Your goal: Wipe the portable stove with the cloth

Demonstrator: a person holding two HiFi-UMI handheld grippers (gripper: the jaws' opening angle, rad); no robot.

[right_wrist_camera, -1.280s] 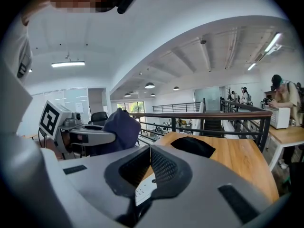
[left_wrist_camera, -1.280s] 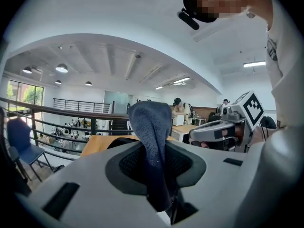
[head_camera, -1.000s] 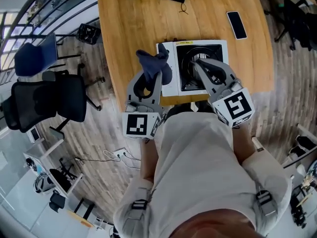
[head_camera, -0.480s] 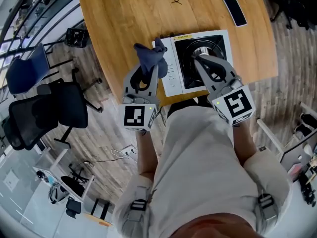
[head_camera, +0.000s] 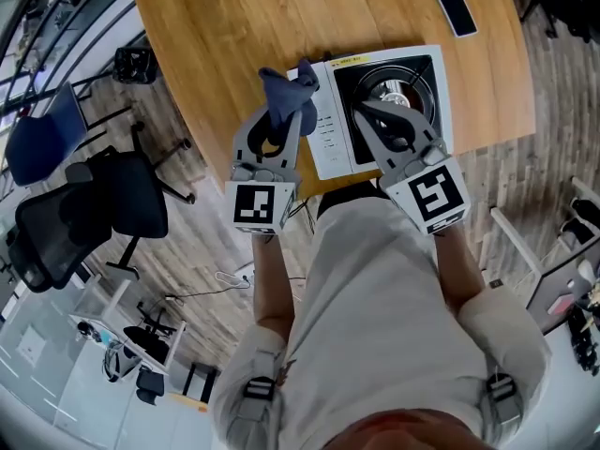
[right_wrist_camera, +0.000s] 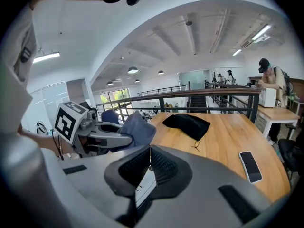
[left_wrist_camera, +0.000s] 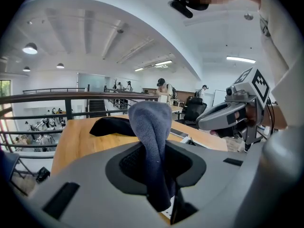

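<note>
The portable stove (head_camera: 424,64) is white with a black burner well and lies near the wooden table's near edge. A blue-grey cloth (head_camera: 286,92) sticks up from my left gripper (head_camera: 281,125), which is shut on it just left of the stove's control panel. In the left gripper view the cloth (left_wrist_camera: 153,137) fills the gap between the jaws. My right gripper (head_camera: 361,111) is shut with nothing in it and hovers over the stove's near left part. In the right gripper view its jaws meet (right_wrist_camera: 148,158) above the stove's white edge (right_wrist_camera: 145,190).
A black phone (head_camera: 454,6) lies on the table (head_camera: 234,26) beyond the stove, and a black pouch (right_wrist_camera: 187,124) with a cord lies farther back. Dark office chairs (head_camera: 84,204) stand on the floor to the left. The person's torso is against the near table edge.
Both grippers have sunk a little toward the stove, keeping the same stance. The cloth stays in the left jaws. The head view has shifted, so the stove sits higher and more to the right.
</note>
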